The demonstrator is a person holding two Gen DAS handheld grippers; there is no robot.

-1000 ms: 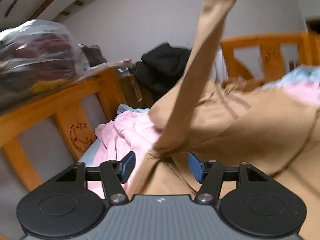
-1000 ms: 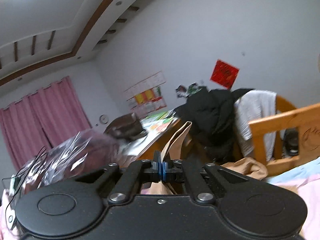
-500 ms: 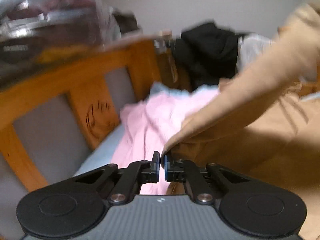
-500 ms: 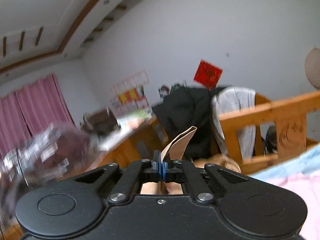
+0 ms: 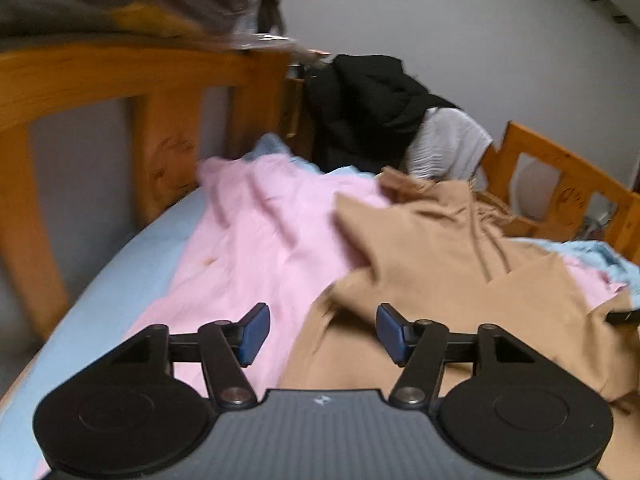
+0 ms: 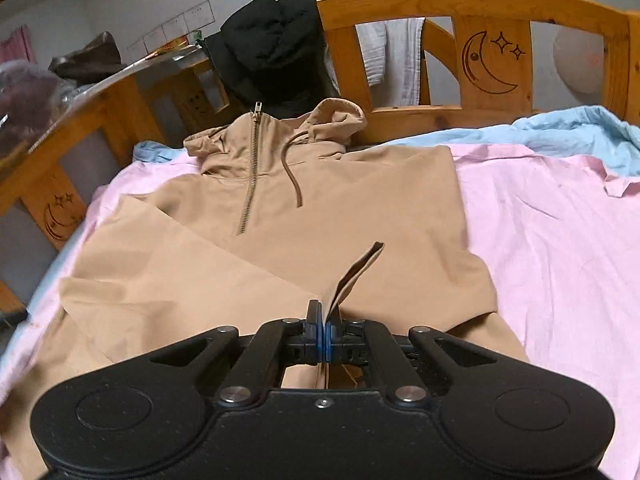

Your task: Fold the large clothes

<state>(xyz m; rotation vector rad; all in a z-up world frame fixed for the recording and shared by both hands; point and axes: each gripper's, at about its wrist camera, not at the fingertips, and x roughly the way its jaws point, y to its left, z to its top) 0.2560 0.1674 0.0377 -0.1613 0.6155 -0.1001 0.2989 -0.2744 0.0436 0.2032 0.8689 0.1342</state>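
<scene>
A tan hooded pullover (image 6: 320, 216) with a short zip and drawstring lies front-up on the pink sheet (image 6: 560, 240), hood toward the headboard. Its left sleeve is folded across the body. My right gripper (image 6: 324, 334) is shut on the sleeve's cuff (image 6: 352, 276), low over the pullover's lower middle. In the left wrist view the pullover (image 5: 460, 256) lies rumpled ahead and to the right. My left gripper (image 5: 320, 330) is open and empty, just above the pullover's left edge.
A wooden bed frame (image 6: 496, 0) with moon-and-star carvings encloses the bed. Black (image 6: 272, 44) and white garments (image 6: 396, 60) hang over the headboard. A blue blanket (image 6: 560, 128) lies at the back right. A cluttered shelf (image 5: 132, 4) tops the left rail.
My left gripper has let go of the tan fabric and opened. My right gripper has come down from pointing at the wall, bringing the sleeve cuff over the pullover's body.
</scene>
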